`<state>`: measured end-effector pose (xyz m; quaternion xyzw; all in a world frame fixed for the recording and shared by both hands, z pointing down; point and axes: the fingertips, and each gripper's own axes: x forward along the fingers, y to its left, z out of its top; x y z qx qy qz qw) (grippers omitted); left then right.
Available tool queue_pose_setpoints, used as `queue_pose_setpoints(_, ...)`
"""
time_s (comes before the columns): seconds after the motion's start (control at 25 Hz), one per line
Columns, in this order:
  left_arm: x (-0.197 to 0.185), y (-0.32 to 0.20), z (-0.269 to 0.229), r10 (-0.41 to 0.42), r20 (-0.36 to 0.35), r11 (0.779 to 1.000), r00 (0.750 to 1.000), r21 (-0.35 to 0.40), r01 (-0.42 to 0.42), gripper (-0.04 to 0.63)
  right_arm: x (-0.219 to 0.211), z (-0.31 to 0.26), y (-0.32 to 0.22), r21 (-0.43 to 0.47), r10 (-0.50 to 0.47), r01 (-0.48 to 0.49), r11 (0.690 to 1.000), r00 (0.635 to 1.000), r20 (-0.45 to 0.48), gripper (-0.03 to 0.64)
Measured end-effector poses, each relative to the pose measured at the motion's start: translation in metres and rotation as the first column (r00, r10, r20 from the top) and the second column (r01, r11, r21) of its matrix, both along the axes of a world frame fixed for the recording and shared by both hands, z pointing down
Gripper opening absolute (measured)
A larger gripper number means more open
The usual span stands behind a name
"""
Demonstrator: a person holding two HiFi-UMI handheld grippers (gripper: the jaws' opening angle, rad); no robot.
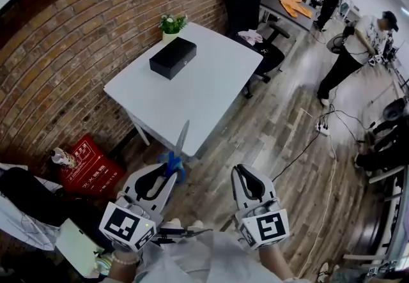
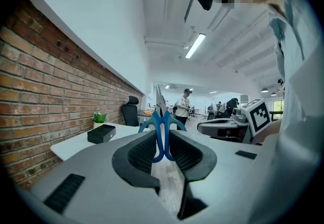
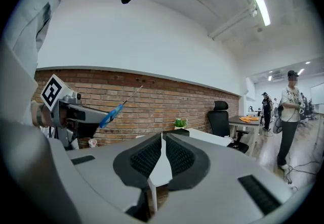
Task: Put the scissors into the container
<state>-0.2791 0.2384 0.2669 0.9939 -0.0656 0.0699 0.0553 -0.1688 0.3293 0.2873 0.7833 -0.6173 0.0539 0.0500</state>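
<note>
Transport step: scissors (image 1: 176, 155) to black container (image 1: 172, 57).
Left gripper (image 1: 167, 173) clamps the blue handles, blades forward; right gripper (image 1: 246, 176) closed, empty. Hold firm and approach the container, well apart on the white table (image 1: 214, 93).

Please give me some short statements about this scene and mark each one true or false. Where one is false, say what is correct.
1. The left gripper has its jaws shut on the blue-handled scissors. True.
2. The scissors already lie in the black container. False: they are held in the air, apart from the container, which stands on the white table.
3. The right gripper holds a pen. False: nothing is between its jaws.
4. A potted plant stands on the table. True.
</note>
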Motion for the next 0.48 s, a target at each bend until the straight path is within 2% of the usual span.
queue_pose_setpoints(0.48,0.024,0.029,-0.001,-0.024,-0.014,1.0,1.0,0.017,0.024,0.097,0.019,0.001,0.027,0.012,-0.032,0.032,0.999,0.999,-0.007,0.057)
